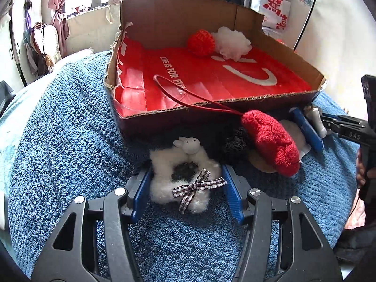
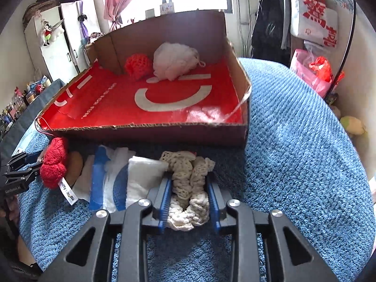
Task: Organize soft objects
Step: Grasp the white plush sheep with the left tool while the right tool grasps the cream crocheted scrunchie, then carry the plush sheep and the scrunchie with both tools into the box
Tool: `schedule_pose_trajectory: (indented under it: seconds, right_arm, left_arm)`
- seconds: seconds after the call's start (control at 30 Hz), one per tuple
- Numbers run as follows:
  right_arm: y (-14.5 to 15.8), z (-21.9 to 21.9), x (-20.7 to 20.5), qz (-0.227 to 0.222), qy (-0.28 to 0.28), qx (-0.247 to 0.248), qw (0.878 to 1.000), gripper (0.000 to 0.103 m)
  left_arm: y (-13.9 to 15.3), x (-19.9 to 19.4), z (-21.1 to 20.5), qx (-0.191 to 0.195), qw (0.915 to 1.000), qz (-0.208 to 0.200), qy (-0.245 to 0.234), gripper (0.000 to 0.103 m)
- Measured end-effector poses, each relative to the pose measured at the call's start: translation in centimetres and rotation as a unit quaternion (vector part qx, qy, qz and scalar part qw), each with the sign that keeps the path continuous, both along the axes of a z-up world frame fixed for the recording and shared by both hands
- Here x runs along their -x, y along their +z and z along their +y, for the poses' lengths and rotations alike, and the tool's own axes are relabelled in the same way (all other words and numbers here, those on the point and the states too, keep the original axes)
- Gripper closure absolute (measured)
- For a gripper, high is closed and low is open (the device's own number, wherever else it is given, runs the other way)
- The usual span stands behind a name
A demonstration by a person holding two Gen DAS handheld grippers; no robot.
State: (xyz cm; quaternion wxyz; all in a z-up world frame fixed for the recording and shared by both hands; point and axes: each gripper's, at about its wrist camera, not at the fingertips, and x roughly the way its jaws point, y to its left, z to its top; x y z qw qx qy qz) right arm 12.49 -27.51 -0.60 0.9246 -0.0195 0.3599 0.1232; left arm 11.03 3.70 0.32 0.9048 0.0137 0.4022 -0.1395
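The blue blanket point(image 1: 58, 141) stretched under everything, and on it sat the cardboard box point(image 2: 150, 134), lined with a red bag point(image 2: 112, 108). Deep in its far corner a red knitted ball point(image 1: 201, 42) and a white mesh puff point(image 1: 231, 43) lay touching each other. The rest of the soft things lined up on the blanket just in front of the box's near wall: a red knitted piece point(image 1: 272, 145), a dark fuzzy item point(image 1: 236, 142), a white cloth with blue print point(image 2: 112, 183).

My left gripper point(image 1: 185, 178) was clamped on the white fluffy ring with the plaid bow point(image 1: 181, 181), both blue pads pressed into its fur, little bunny head pointing at the box. My right gripper point(image 2: 190, 195) was squeezed on the cream lace bundle point(image 2: 190, 188), pads biting both sides, the bundle bulging out behind them.

Both grips looked centred, so the thing to do well here, I reckoned, was the lift: straight up first, high enough to clear the raw cardboard edge, then forward. The lace trailed loose ends, so I'd have risen until they hung free before crossing. And I'd have dropped each item on bare red lining, clear of the ball and puff.
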Motion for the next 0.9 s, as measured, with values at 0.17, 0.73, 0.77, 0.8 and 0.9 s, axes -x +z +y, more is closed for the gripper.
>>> schedule_pose_trajectory:
  seconds: [0.17,0.73,0.77,0.8,0.9]
  right_arm:
    - [1.4,0.2,0.9,-0.026,0.004,0.004,1.000,0.074]
    - [3.2,0.1,1.9,-0.046,0.004,-0.008,0.999,0.074]
    - [3.2,0.1,1.9,-0.047,0.003,-0.009,0.999,0.074]
    - [3.3,0.1,1.9,-0.048,0.004,-0.011,0.999,0.074]
    - [3.7,0.2,2.0,-0.054,0.006,-0.014,0.998,0.074]
  left_arm:
    - [0.8,0.8,0.1,-0.004,0.9999,-0.014,-0.003,0.049]
    - [4.0,2.2,0.0,0.003,0.9983,-0.056,-0.016,0.049]
    - [4.2,2.2,0.0,0.004,0.9981,-0.059,-0.016,0.049]
    - [4.3,2.3,0.0,0.005,0.9980,-0.060,-0.017,0.049]
    - [4.9,2.4,0.0,0.008,0.9975,-0.068,-0.019,0.049]
